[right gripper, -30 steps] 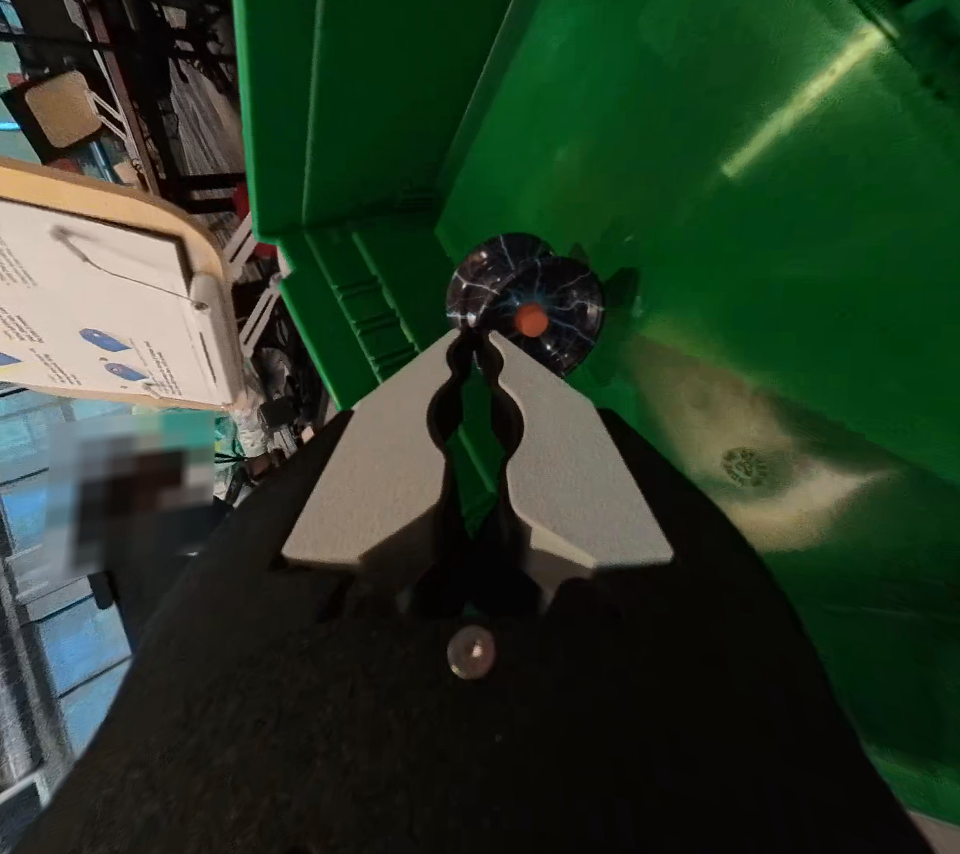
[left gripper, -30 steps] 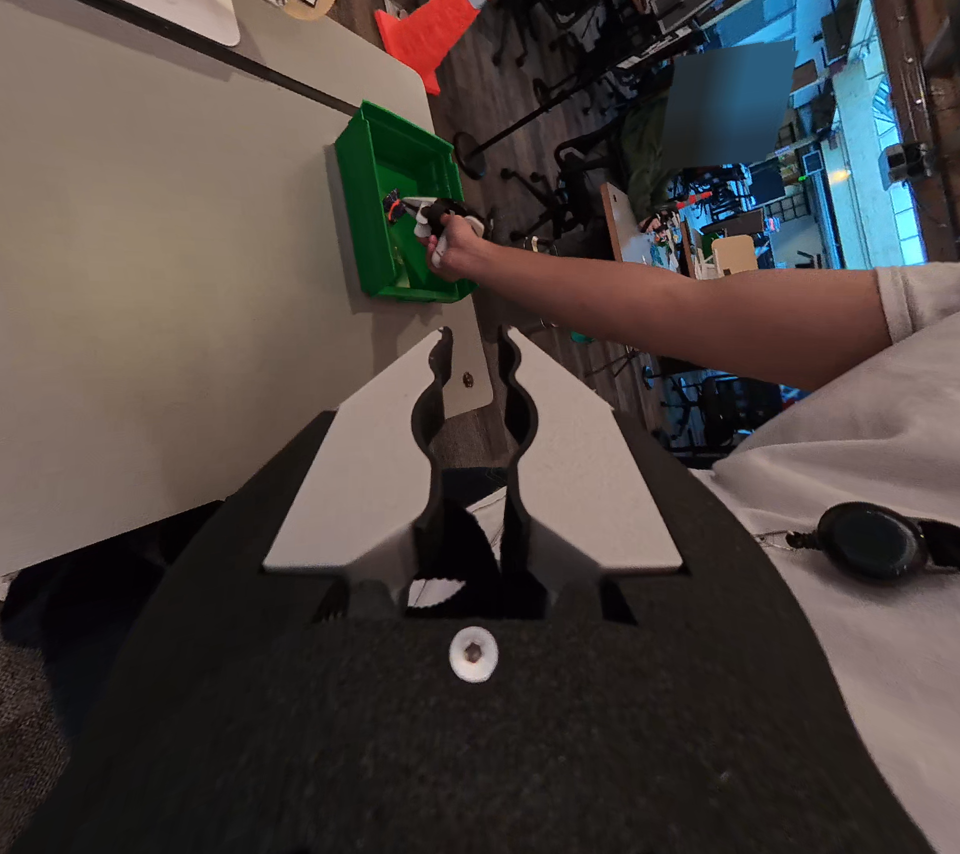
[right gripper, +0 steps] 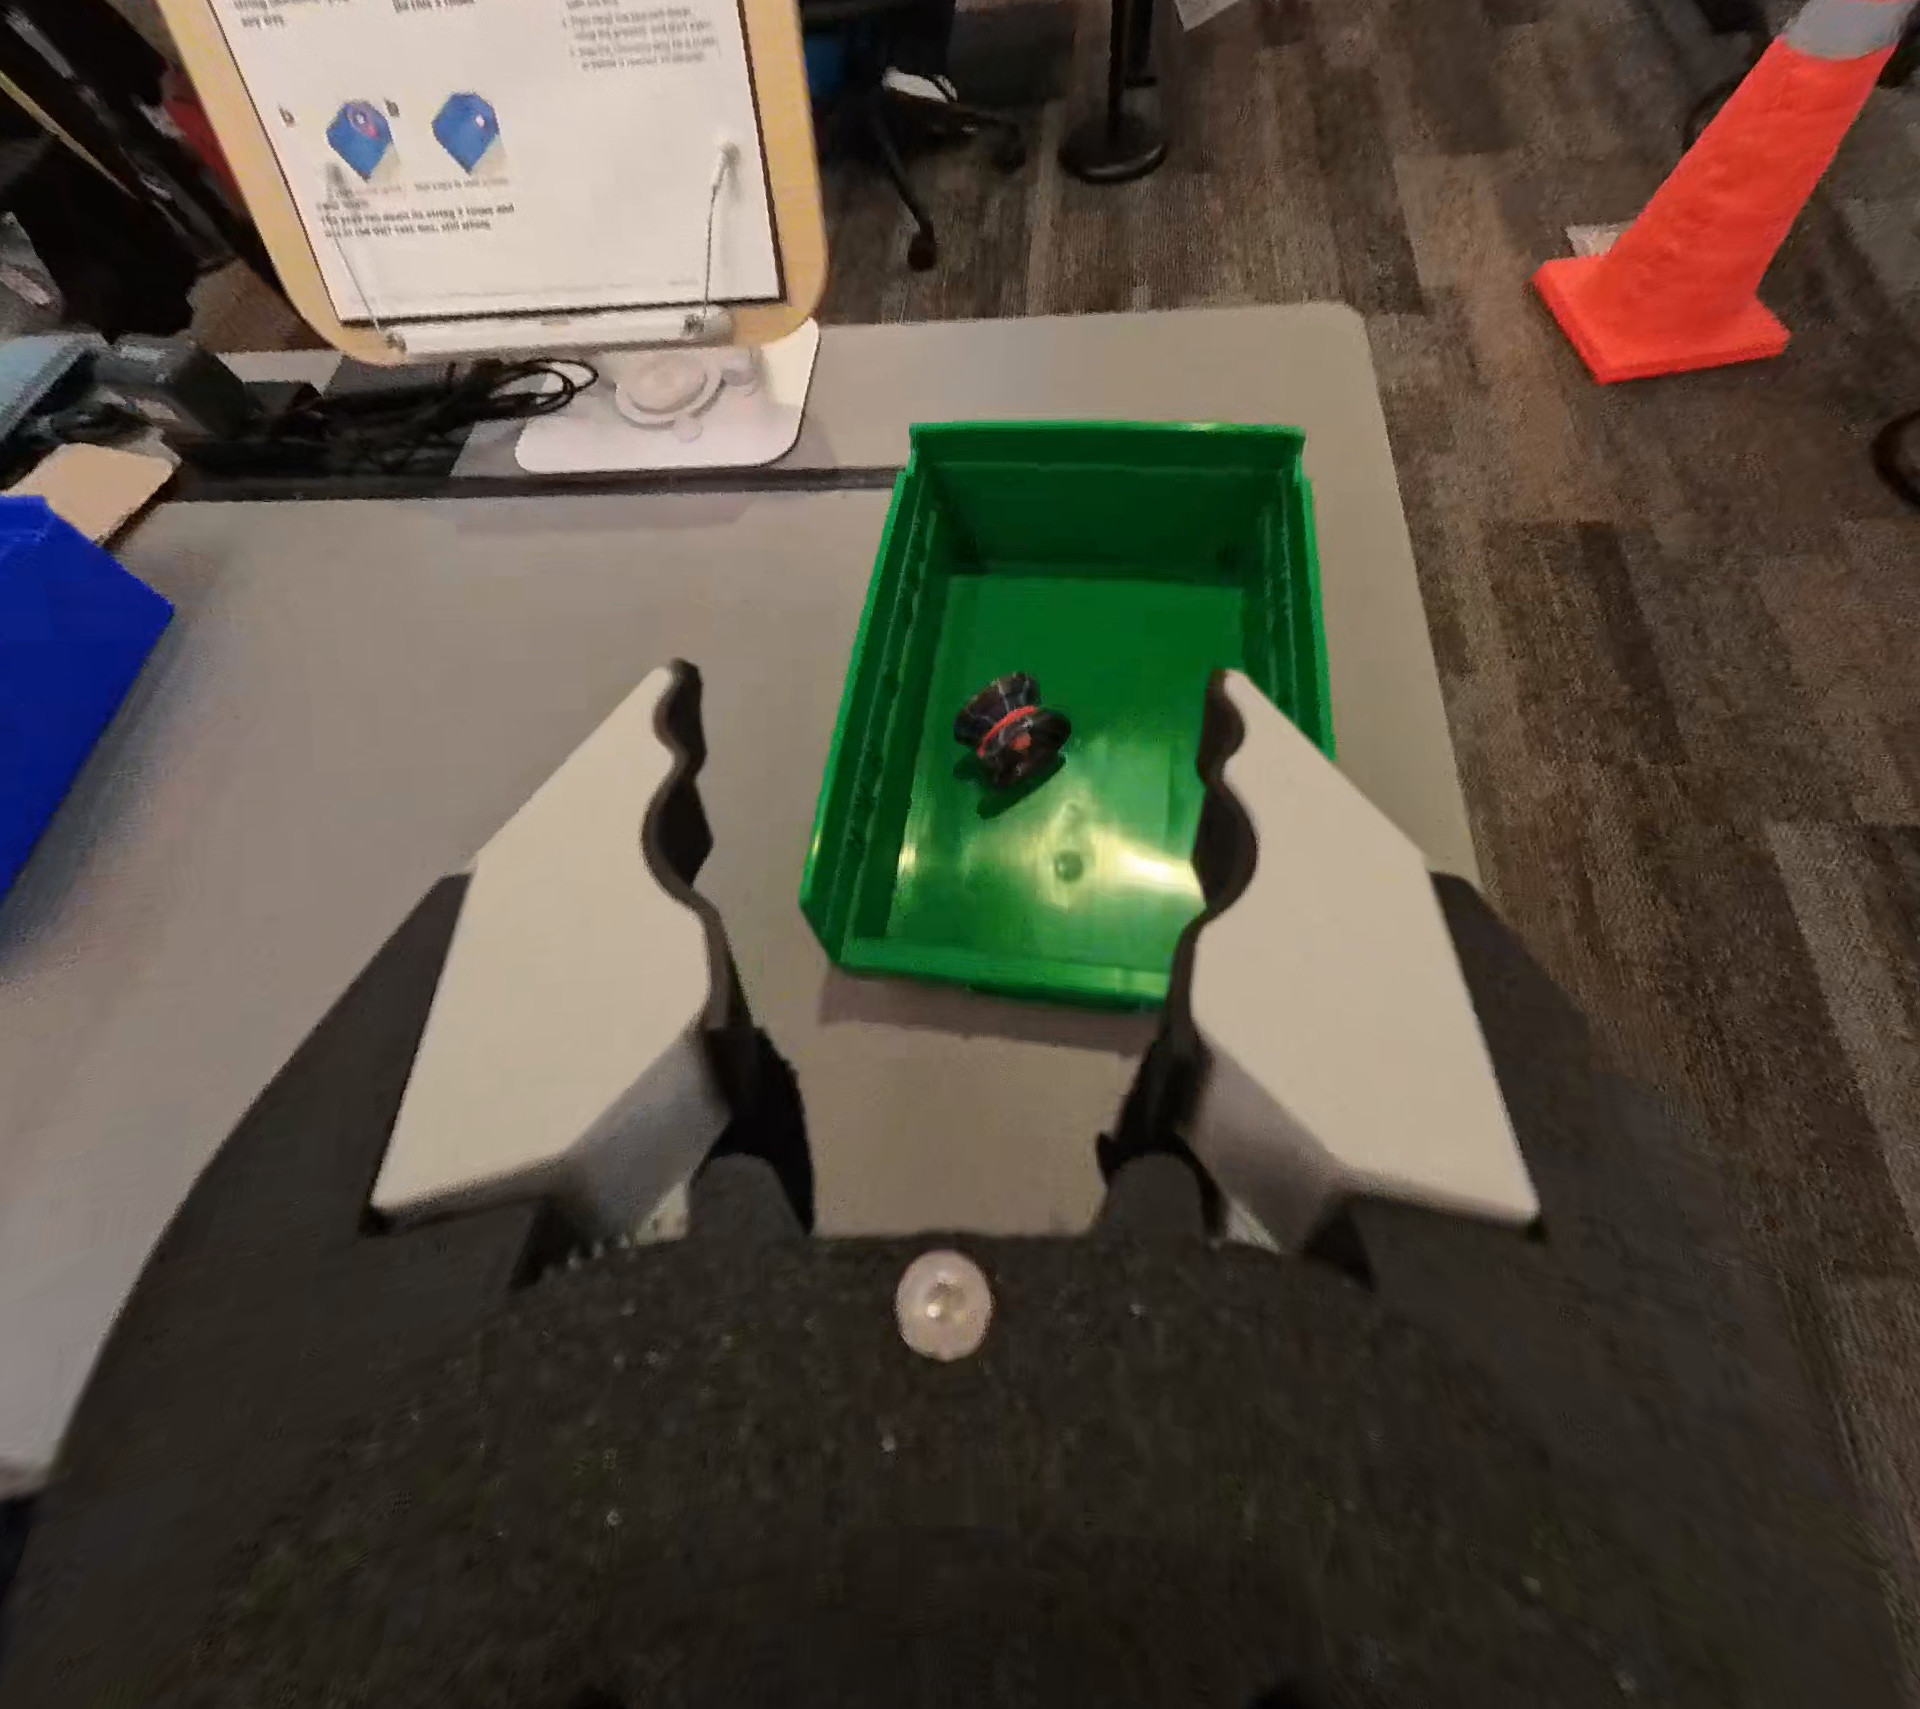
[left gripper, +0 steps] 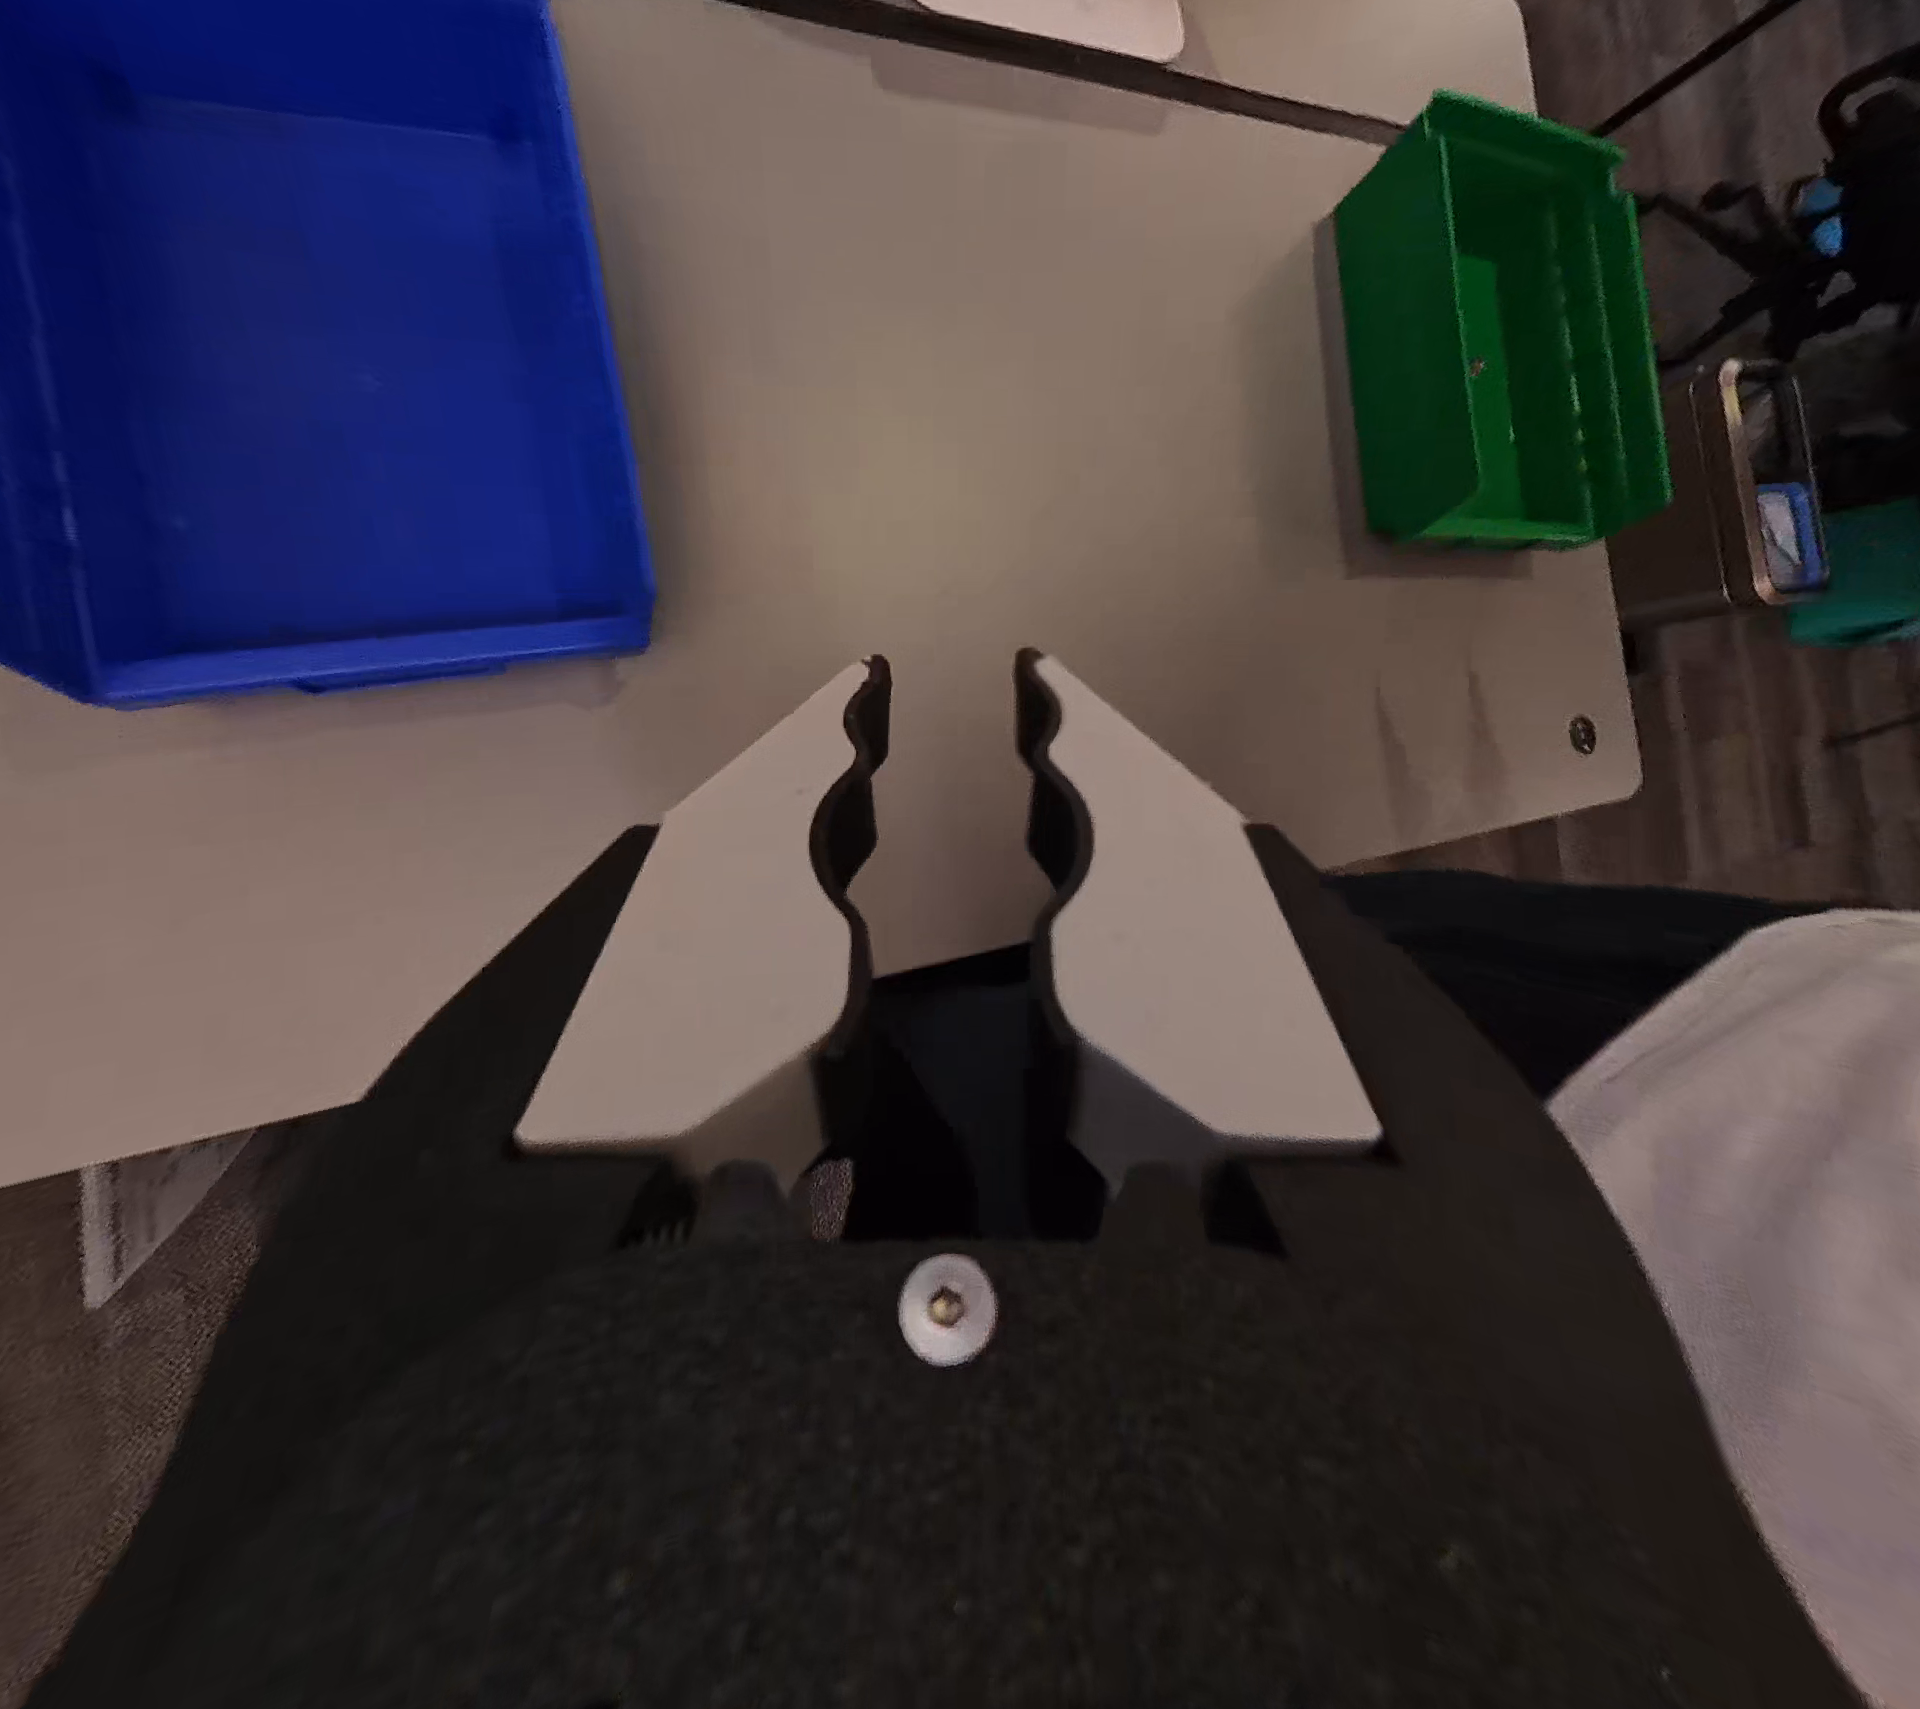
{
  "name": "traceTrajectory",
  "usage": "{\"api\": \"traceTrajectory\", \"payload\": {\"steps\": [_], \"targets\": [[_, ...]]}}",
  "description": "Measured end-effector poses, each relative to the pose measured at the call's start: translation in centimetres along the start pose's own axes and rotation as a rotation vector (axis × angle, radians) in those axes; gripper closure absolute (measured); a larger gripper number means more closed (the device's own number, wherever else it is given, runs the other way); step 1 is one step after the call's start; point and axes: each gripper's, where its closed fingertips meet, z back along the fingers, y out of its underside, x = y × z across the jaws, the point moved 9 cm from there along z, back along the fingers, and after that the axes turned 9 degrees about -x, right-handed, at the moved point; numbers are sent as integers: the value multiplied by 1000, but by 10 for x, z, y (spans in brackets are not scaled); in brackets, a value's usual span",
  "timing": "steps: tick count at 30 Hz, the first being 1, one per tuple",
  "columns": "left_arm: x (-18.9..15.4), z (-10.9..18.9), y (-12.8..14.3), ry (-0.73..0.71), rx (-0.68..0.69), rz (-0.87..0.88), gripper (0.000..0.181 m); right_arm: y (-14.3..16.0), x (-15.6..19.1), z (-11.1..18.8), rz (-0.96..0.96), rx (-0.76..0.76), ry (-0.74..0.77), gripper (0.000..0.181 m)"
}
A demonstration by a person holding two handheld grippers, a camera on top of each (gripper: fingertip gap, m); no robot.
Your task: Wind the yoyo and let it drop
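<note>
yoyo (right gripper: 1010,729) in right bin (right gripper: 1101,446), other bin (left gripper: 312,288) left, on table (left gripper: 935,371)

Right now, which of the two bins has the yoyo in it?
The green bin at the table's right edge; the yoyo lies on its floor. The blue bin looks empty.

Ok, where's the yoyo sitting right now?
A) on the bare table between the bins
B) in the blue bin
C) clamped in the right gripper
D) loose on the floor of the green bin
D: the right wrist view shows the yoyo lying on the floor of the green bin, while the right gripper is open and empty above the table.
</note>
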Motion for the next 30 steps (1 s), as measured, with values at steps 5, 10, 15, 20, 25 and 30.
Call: {"api": "traceTrajectory", "payload": {"steps": [5,10,15,20,25,30], "targets": [[42,-14,28,-112,18,5,148,19,13,25,-127,92,-32,89],[62,-8,33,-215,-82,-85,155,0,25,58,68,-99,105,100],[68,-7,31,-166,-88,-58,172,14,40,58,-19,-59,19,99],[71,-10,38,-120,-17,-47,178,36,45,58,-3,56,83,117],[73,-10,47,-163,73,-73,163,52,55,61,-14,143,-17,117],[77,-10,50,-197,71,-18,149,53,52,66,-81,172,-4,121]]}}
